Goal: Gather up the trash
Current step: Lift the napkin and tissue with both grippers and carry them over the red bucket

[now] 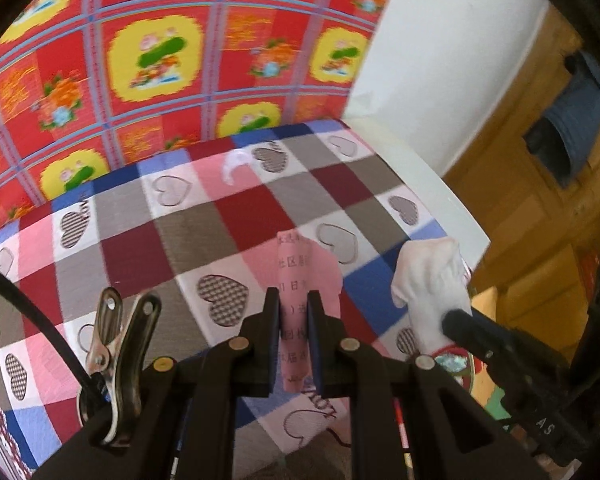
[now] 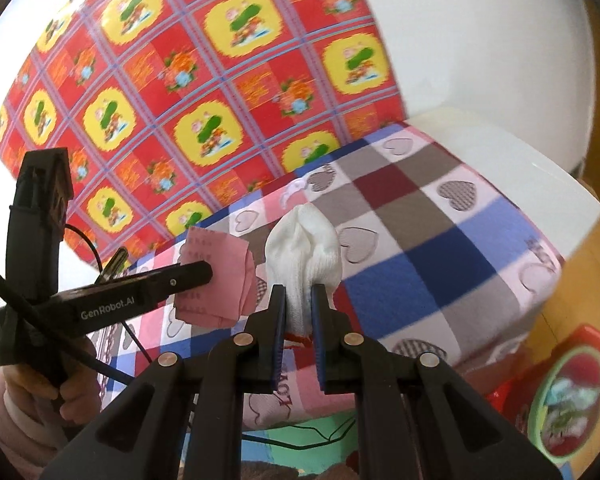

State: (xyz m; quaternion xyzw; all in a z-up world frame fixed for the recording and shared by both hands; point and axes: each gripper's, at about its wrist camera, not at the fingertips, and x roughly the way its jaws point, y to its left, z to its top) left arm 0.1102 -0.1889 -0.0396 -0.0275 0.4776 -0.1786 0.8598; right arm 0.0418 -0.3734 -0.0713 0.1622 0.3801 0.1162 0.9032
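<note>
My left gripper (image 1: 294, 298) is shut on a pink printed paper (image 1: 304, 272), which stands up between its fingers above the checked cloth. In the right wrist view that same pink paper (image 2: 216, 280) hangs from the left gripper (image 2: 204, 272) at the left. My right gripper (image 2: 299, 294) is shut on a crumpled white tissue (image 2: 306, 248). In the left wrist view the white tissue (image 1: 432, 280) shows at the right, pinched by the right gripper (image 1: 452, 318). A small white scrap (image 1: 236, 164) lies on the cloth at the far side.
A heart-patterned checked cloth (image 1: 188, 224) covers a white table (image 2: 532, 156). Behind stands a red and yellow flowered sheet (image 1: 152, 60) against a white wall. A red-rimmed bin (image 2: 572, 396) with rubbish sits low right. A wooden cabinet (image 1: 540, 208) is beyond. A hand (image 2: 24, 396) holds the left gripper.
</note>
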